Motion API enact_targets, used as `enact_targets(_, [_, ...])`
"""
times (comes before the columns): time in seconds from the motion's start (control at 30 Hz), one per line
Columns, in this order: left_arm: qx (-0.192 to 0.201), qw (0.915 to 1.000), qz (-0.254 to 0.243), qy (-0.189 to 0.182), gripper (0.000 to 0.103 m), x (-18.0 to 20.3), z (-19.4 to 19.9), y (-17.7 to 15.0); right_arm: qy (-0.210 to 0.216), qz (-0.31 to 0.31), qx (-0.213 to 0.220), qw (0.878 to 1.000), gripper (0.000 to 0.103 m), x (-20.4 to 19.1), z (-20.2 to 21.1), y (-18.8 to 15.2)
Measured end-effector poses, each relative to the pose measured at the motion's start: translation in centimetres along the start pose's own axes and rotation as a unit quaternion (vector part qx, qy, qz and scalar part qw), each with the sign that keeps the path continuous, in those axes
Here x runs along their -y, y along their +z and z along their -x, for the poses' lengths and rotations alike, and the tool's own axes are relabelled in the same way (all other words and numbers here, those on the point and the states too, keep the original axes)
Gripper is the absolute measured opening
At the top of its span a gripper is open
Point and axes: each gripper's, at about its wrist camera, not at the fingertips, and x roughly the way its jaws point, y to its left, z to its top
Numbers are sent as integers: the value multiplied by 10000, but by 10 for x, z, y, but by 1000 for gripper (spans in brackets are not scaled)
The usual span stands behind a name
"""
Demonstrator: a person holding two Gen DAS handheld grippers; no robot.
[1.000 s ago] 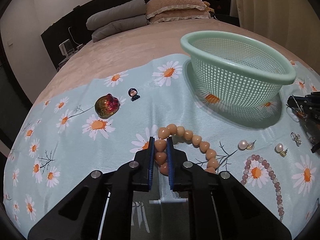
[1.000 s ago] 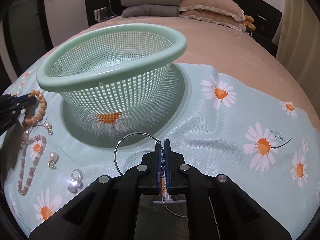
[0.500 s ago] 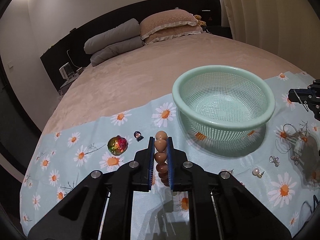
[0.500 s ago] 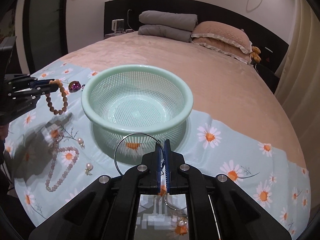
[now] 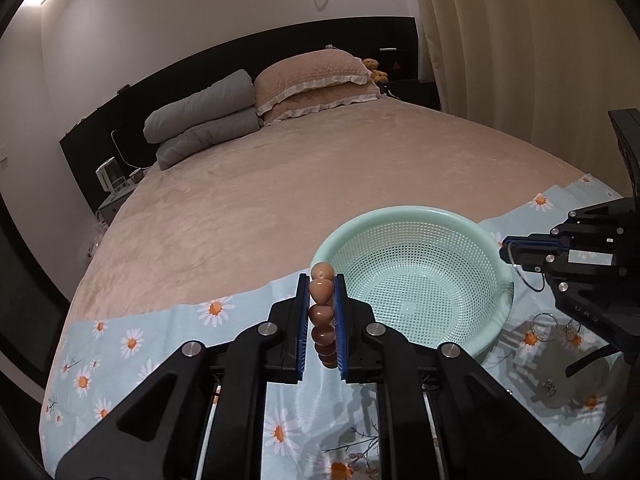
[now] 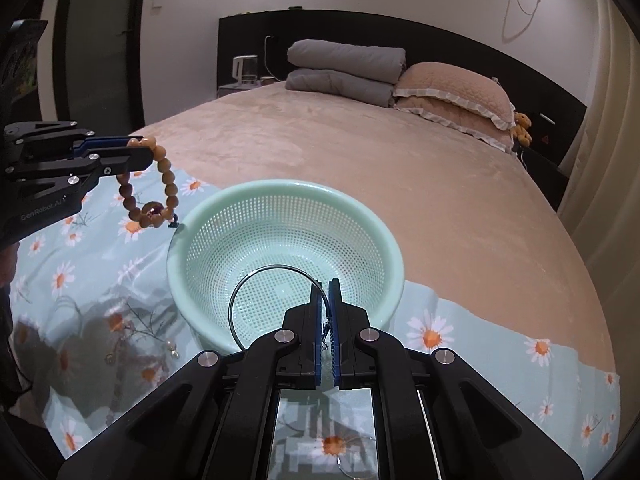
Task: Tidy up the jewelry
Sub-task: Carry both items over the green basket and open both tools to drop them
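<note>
a: how far is the sorting of the jewelry now?

b: i judge it is only at the beginning. the pale green perforated plastic basket [image 6: 286,256] on the bed is empty inside; i see no piece in it.

a: and the two claws?

b: the left claw [image 5: 321,312] is clenched on the bracelet of round peach-brown beads [image 6: 154,184]. in the right wrist view the bracelet hangs in a loop below its fingers, in the air, just beside the left rim of the basket, not over the opening. the right claw [image 6: 325,322] is clenched on the thin silver wire hoop [image 6: 272,300], and the hoop stands above the near part of the basket.

a: so both pieces are lifted but not dropped?

b: yes, that is how it looks. two pieces are on the way, none is delivered.

a: what is left on the light blue cloth with daisy print [image 6: 472,340]?

b: several small things. near the right side of the basket in the left wrist view lie a small silver ring-shaped piece [image 5: 544,326] and a tiny silver earring [image 5: 549,388]. on the shadowed side i think there is a string of beads too, but it is too dark to tell well.
</note>
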Motion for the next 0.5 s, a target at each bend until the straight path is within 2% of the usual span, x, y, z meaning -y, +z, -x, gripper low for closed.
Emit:
enact_targets(0.27, [-196, 9990, -27, -413, 12, 14, -33, 7, 106, 9, -182, 9998, 4, -2, -34, 7])
enact_targets(0.5, [-422, 9978, -181, -476, 12, 22, -52, -4, 124, -11, -438, 9990, 4, -3, -56, 0])
